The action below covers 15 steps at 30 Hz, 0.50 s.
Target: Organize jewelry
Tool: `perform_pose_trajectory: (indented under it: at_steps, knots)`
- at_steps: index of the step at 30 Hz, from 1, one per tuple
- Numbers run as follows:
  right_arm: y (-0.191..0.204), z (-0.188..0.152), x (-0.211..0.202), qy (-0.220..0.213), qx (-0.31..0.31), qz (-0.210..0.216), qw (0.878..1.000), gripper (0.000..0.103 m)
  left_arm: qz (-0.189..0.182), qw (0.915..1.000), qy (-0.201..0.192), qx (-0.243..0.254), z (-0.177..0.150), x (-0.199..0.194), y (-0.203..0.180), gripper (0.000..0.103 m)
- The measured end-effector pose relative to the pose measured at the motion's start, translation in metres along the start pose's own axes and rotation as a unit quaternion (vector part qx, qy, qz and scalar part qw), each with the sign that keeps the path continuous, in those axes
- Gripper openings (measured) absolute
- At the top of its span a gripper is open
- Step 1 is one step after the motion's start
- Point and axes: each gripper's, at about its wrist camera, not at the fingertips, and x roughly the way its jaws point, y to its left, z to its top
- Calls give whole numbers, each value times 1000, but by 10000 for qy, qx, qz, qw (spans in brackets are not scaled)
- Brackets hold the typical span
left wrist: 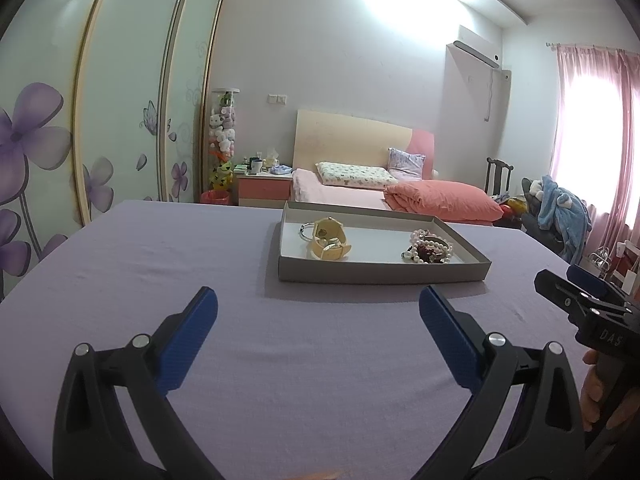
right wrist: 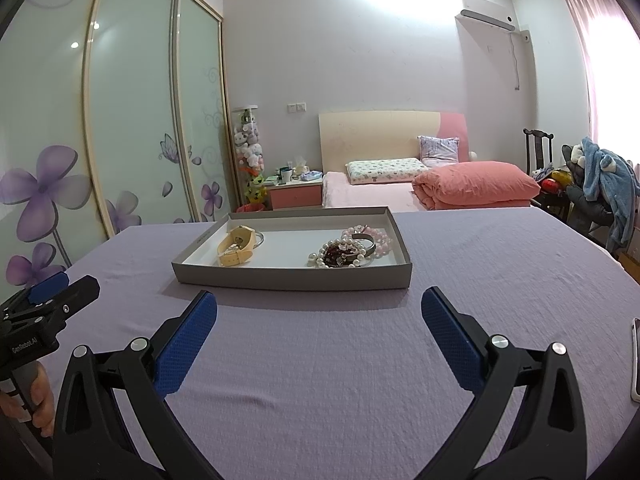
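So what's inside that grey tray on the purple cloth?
The grey tray holds a cream watch leaning against a silver ring, plus a heap of bracelets: white pearls, pink beads, dark red beads. Whatever lies under that heap is covered.

My left wrist camera sits low over the tabletop (left wrist: 160, 248), facing forward along its fingers toward the tray (left wrist: 384, 270), which lies near and slightly right of centre. My right wrist camera looks the same way from further right, with the tray (right wrist: 292, 278) slightly left. Both share the tray, the bed (left wrist: 340, 192) and the wardrobe (left wrist: 120, 100).
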Motion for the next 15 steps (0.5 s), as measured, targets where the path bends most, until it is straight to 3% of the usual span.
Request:
perform_pose_trajectory:
  at_steps: [15]
  knots:
    - [2,1,0,8,3,11,10000,101,-8,10000,19,13,-2,1,2,99]
